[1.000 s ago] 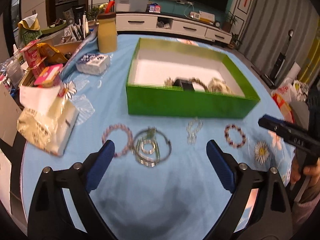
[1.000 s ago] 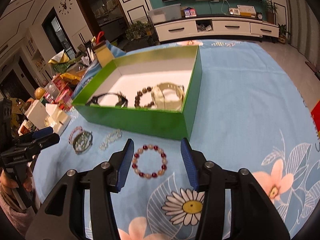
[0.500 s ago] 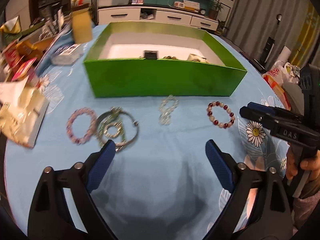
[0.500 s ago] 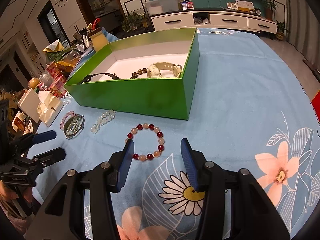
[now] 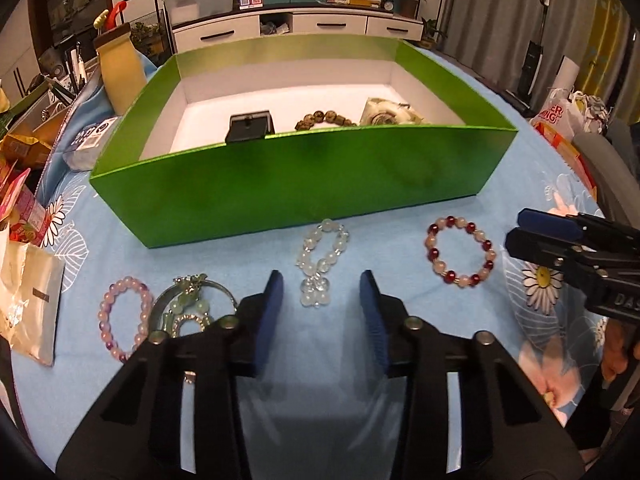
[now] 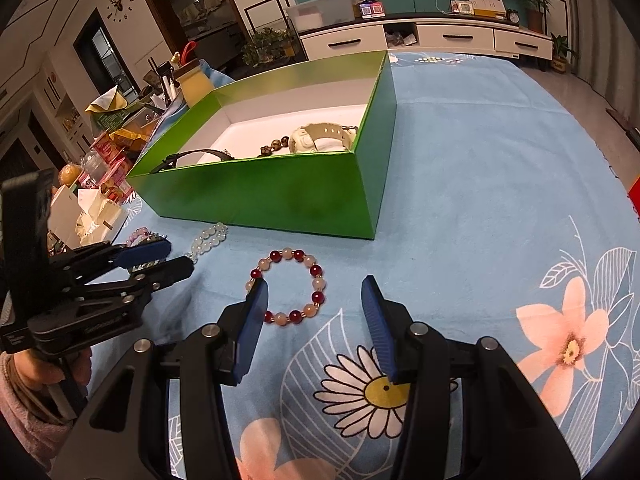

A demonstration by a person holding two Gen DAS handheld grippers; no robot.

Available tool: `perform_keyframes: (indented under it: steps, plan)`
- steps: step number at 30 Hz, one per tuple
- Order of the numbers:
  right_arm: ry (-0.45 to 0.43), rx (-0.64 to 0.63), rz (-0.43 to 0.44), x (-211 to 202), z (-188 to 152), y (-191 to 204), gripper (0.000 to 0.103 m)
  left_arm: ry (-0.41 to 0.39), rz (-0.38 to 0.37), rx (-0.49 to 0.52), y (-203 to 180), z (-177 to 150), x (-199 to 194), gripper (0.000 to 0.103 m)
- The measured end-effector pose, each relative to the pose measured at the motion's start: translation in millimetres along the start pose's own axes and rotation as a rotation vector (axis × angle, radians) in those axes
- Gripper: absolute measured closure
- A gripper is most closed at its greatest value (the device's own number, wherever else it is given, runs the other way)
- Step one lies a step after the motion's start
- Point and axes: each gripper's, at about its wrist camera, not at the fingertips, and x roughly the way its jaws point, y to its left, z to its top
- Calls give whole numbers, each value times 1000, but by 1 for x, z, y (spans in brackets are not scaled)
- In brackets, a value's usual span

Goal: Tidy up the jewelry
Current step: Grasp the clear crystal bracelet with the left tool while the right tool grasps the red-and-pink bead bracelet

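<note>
A clear bead bracelet (image 5: 322,256) lies on the blue flowered cloth in front of the green box (image 5: 288,176). My left gripper (image 5: 322,280) hovers over its near end. The jaws are closing with the bracelet's lower beads between them, and the pads are not touching it. My right gripper (image 6: 314,282) stands open around a red and white bead bracelet (image 6: 318,270), with its left finger covering part of the ring. A pink bead bracelet (image 5: 108,312) and a silver bangle (image 5: 188,304) lie to the left. The box holds a black watch (image 5: 248,126), brown beads (image 5: 324,118) and a pale watch (image 5: 384,114).
A tan bottle (image 5: 118,68), snack packets (image 5: 24,200) and a white paper bag (image 5: 28,296) crowd the table's left side. A person's hand (image 6: 40,376) in a pink sleeve holds the left gripper (image 6: 180,256). The right gripper (image 5: 514,228) enters the left wrist view from the right.
My left gripper has come down and shifted right, from over the bangle to the clear bracelet, and its jaws have narrowed a lot. The right gripper has barely moved.
</note>
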Motion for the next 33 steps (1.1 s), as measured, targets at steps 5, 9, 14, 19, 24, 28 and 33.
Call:
perform_keyframes:
  steps: [5, 9, 14, 19, 24, 28, 33]
  plan:
    - [-1, 8, 10, 2, 2, -2, 54, 12, 12, 29, -2, 0, 8, 73]
    - [4, 13, 16, 5, 2, -3, 54, 2, 22, 44, -5, 2, 10, 87]
    - [19, 11, 20, 10, -1, -2, 54, -9, 13, 14, -2, 1, 9, 89]
    - [30, 1, 20, 13, -2, -2, 54, -25, -73, -97, 13, 1, -3, 89]
    - [38, -16, 9, 19, 0, 3, 54, -59, -124, -161, 24, 2, -21, 97]
    - [40, -53, -26, 25, 1, 11, 62, -64, -128, -173, 28, 2, -24, 97]
    - [40, -115, -97, 31, 1, 21, 92, -62, -151, -208, 35, 0, -26, 97]
